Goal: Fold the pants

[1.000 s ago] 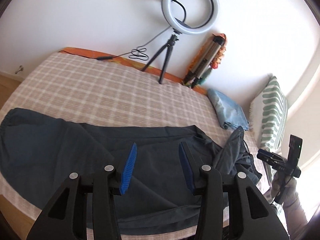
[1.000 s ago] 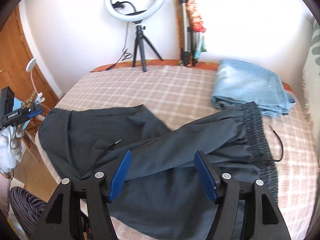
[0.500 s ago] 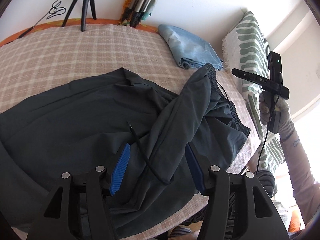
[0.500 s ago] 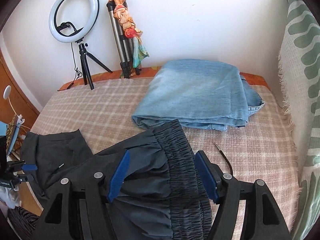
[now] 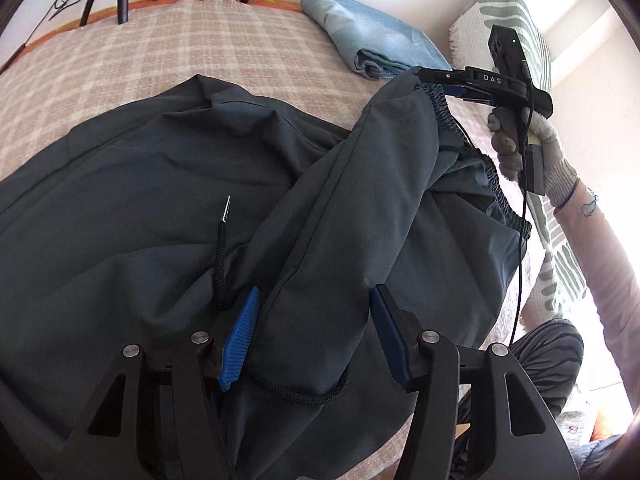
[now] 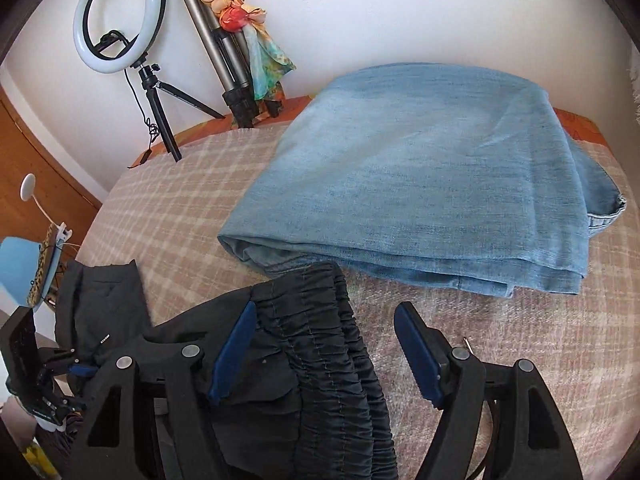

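The checked bed cover (image 5: 132, 64) is filling most of both views, with the dark pants (image 5: 152, 184) sprawling across the lower half of the left view and folded jeans (image 6: 420, 184) lying at upper right of the right view. The left gripper (image 5: 314, 328) is hovering open over a fabric ridge (drawstring (image 5: 221, 264) beside it). The right gripper (image 6: 322, 350) is opening, the elastic waistband (image 6: 324, 344) lying loosely between its jaws.
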### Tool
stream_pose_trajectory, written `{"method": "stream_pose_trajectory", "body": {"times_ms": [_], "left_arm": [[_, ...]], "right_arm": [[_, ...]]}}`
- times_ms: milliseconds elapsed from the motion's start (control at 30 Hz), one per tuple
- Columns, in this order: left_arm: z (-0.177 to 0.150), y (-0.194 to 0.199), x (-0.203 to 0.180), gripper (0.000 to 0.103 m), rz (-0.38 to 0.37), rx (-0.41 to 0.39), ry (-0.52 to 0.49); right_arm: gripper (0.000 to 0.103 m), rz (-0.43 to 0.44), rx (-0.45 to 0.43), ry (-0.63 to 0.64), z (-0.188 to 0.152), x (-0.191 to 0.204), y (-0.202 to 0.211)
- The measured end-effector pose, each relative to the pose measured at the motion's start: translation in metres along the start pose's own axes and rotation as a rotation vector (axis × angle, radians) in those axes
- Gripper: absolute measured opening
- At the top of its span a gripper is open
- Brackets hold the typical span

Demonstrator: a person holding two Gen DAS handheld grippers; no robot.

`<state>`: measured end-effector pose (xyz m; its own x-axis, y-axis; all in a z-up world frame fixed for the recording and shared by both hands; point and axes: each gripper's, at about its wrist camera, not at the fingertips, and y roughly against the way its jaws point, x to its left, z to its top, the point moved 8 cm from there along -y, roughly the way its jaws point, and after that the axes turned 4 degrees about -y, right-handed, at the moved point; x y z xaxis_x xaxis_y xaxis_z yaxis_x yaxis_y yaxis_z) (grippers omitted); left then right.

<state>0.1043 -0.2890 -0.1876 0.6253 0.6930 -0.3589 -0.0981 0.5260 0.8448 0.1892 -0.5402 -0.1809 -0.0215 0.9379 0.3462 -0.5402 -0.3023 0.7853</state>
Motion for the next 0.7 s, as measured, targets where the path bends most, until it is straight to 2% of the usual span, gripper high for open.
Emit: {"method": "stream_pose_trajectory", "body": {"times_ms": [133,200,267,300,333,367,400,433,533,700], "left_arm": [[0.005,0.001,0.0,0.056,0.001,-0.009,-0.015],[0.007,0.0,-0.002,0.056,0.001,-0.014,-0.022],[0.007,-0.001,-0.004,0.056,0.0,-0.014,-0.028],[0.007,-0.001,-0.004,0.053,0.001,-0.016,-0.032],[0.006,-0.001,-0.005,0.041,0.005,-0.018,-0.037],[0.006,-0.001,-0.005,0.033,0.01,-0.019,-0.042],[0.006,-0.002,-0.004,0.023,0.017,-0.019,-0.046],[0.005,-0.003,-0.003,0.015,0.021,-0.02,-0.048],[0.004,-0.001,-0.004,0.009,0.024,-0.032,-0.058],[0.005,0.01,-0.008,0.006,0.039,-0.073,-0.078]], "right_arm": [[0.072,0.041,0.009,0.003,0.004,0.006,-0.012],[0.056,0.052,0.033,0.032,0.002,0.013,-0.019],[0.05,0.008,0.031,0.076,0.001,0.018,-0.02],[0.047,-0.002,0.028,0.092,0.001,0.021,-0.018],[0.043,-0.008,0.021,0.101,0.001,0.022,-0.015],[0.04,-0.003,0.012,0.105,0.002,0.024,-0.01],[0.033,0.001,0.001,0.107,0.002,0.026,-0.004],[0.02,0.001,-0.005,0.109,0.002,0.028,0.002],[0.018,-0.018,-0.044,0.131,0.003,0.035,0.023],[0.013,-0.042,-0.109,0.166,-0.003,0.051,0.063]]}}
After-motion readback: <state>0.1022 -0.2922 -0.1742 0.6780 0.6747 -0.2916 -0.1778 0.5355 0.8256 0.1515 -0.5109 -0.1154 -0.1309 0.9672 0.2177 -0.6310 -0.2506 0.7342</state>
